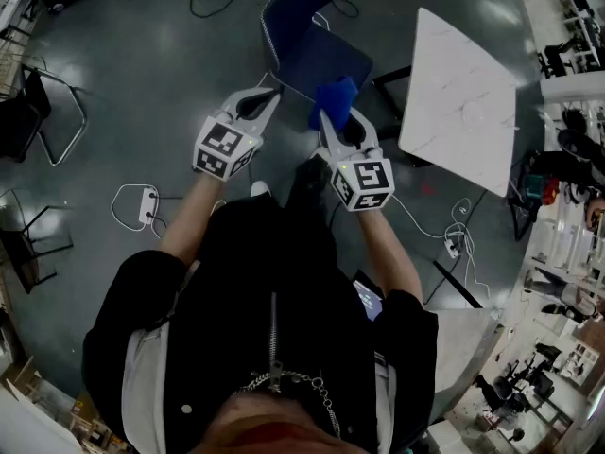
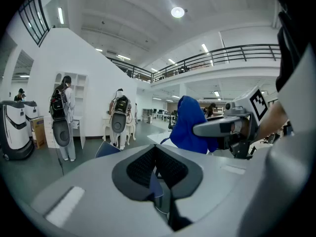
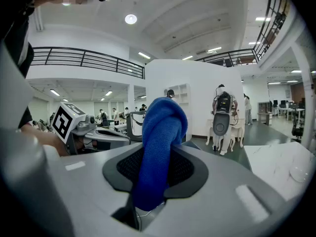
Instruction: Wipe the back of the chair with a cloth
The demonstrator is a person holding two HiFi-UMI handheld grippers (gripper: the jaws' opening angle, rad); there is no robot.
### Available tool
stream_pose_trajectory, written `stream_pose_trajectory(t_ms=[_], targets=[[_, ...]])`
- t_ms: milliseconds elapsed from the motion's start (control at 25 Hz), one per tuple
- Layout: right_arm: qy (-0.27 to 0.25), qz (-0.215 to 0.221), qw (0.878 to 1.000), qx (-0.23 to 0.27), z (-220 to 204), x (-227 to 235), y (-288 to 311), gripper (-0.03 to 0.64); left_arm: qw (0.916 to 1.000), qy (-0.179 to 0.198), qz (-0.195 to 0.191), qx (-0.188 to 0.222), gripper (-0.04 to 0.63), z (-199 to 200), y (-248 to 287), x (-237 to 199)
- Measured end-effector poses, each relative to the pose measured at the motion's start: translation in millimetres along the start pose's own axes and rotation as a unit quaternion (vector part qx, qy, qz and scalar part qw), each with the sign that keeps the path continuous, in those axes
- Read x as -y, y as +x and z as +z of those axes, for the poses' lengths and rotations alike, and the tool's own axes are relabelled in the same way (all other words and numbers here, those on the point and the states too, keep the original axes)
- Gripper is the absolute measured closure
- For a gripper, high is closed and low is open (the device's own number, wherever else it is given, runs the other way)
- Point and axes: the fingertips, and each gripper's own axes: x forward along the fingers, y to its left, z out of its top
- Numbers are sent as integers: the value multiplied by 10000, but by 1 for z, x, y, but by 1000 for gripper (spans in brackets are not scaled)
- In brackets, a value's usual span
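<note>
Head view: closest in is a person's black jacket [image 1: 274, 310], with both forearms reaching forward. The left gripper [image 1: 275, 93] has its jaws pressed together. In the left gripper view a thin bluish sliver shows low between the pads, but I cannot tell what it is, and nothing else sits in the jaws. Just beside it, the right gripper [image 1: 324, 119] is clamped on a blue cloth [image 1: 334, 99]. In the right gripper view the cloth stands up from between the pads in a thick folded roll and hangs down below them.

Beyond both tips stands the dark blue chair [image 1: 307, 41], its seat towards the person and its back on the far side. The cloth is held above the near edge of the seat, and whether it touches I cannot tell. The left gripper's tip is at the seat's near left corner. A white table [image 1: 463, 102] stands to the right of the chair, and cables [image 1: 213, 12] trail over the grey floor [image 1: 142, 64].
</note>
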Motion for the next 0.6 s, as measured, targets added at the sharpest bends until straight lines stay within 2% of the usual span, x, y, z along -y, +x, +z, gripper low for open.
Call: stream_pose_trajectory(t_ms=[600], targets=[[236, 197, 9994, 189, 6, -6, 29, 503, 9997, -188, 44, -165, 586, -12, 4, -27]])
